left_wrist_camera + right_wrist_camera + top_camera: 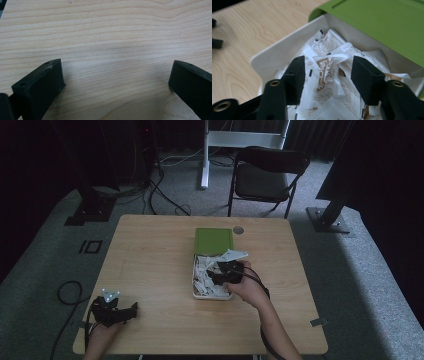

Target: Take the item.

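A white box (194,289) stands right of the table's middle, its green lid (214,241) slid back toward the far side. It holds several white paper packets (204,281). My right gripper (214,273) hangs low over the box, open. In the right gripper view, my right gripper (328,65) has its jaws on either side of a white and brown printed packet (325,75), inside the box wall (274,53) and below the lid (382,25). My left gripper (130,312) rests open at the front left, and in its own view my left gripper (116,66) is over bare wood.
A small round metal disc (238,230) is set in the wooden table (150,250) behind the lid. Beyond the table stand a black folding chair (265,170) and a white desk leg (205,155). Cables (160,195) lie on the carpet.
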A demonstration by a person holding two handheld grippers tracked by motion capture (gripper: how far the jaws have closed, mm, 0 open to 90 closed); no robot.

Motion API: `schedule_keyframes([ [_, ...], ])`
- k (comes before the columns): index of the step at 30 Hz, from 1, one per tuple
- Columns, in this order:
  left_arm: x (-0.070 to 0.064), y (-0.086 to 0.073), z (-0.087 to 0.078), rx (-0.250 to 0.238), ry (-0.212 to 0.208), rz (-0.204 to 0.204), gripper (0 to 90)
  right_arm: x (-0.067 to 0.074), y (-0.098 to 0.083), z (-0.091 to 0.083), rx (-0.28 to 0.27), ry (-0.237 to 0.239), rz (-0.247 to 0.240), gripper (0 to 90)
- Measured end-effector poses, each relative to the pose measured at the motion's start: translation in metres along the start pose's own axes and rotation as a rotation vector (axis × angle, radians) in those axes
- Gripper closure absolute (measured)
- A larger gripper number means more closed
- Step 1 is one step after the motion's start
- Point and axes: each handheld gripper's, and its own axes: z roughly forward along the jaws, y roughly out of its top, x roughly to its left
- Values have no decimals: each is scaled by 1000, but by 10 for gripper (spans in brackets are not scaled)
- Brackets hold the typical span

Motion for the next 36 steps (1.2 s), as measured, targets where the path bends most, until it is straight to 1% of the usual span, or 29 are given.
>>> schedule_keyframes([
  [2,0,0,0,-1,0,-1,7,0,0,4,18,5,-5,499],
  [3,0,0,0,0,0,0,6,0,0,6,30,4,-16,527],
  [4,0,0,0,0,0,0,7,0,1,8,43,1,-29,534],
  [7,0,0,0,0,0,0,6,1,1,12,68,5,-36,576],
  [8,0,0,0,0,0,0,7,1,1,14,78,-3,-50,588],
  [9,0,0,0,0,0,0,7,1,1,16,93,-17,-65,622],
  [10,0,0,0,0,0,0,7,2,0,17,107,-19,-67,632],
  [12,0,0,0,0,0,0,6,1,1,18,111,-26,-71,671],
  [16,0,0,0,0,0,0,6,0,2,16,119,-14,-54,720],
  [18,0,0,0,0,0,0,6,0,3,13,103,-18,-53,735],
  [20,0,0,0,0,0,0,6,-1,5,8,80,-11,-42,741],
  [22,0,0,0,1,0,3,7,-1,8,2,54,-9,-46,741],
  [24,0,0,0,1,0,4,7,-1,11,-4,30,-1,-33,741],
  [25,0,0,0,0,0,2,6,-2,12,-7,24,-1,-37,741],
  [27,0,0,0,0,0,1,6,-3,14,-13,-2,-3,-26,741],
  [28,0,0,0,1,0,2,7,-4,14,-15,-5,2,-29,741],
  [29,0,0,0,1,0,3,6,-5,15,-18,-18,-7,-23,740],
  [30,0,0,0,2,0,3,7,-6,15,-20,-20,-17,-24,740],
  [31,0,0,0,2,0,3,6,-7,15,-22,-21,-15,-24,740],
  [32,0,0,0,1,0,2,7,-9,15,-25,-38,-17,-13,740],
  [34,0,0,0,1,0,2,6,-12,15,-29,-40,-28,-11,740],
  [36,0,0,0,0,0,2,6,-16,15,-34,-55,-35,4,740],
])
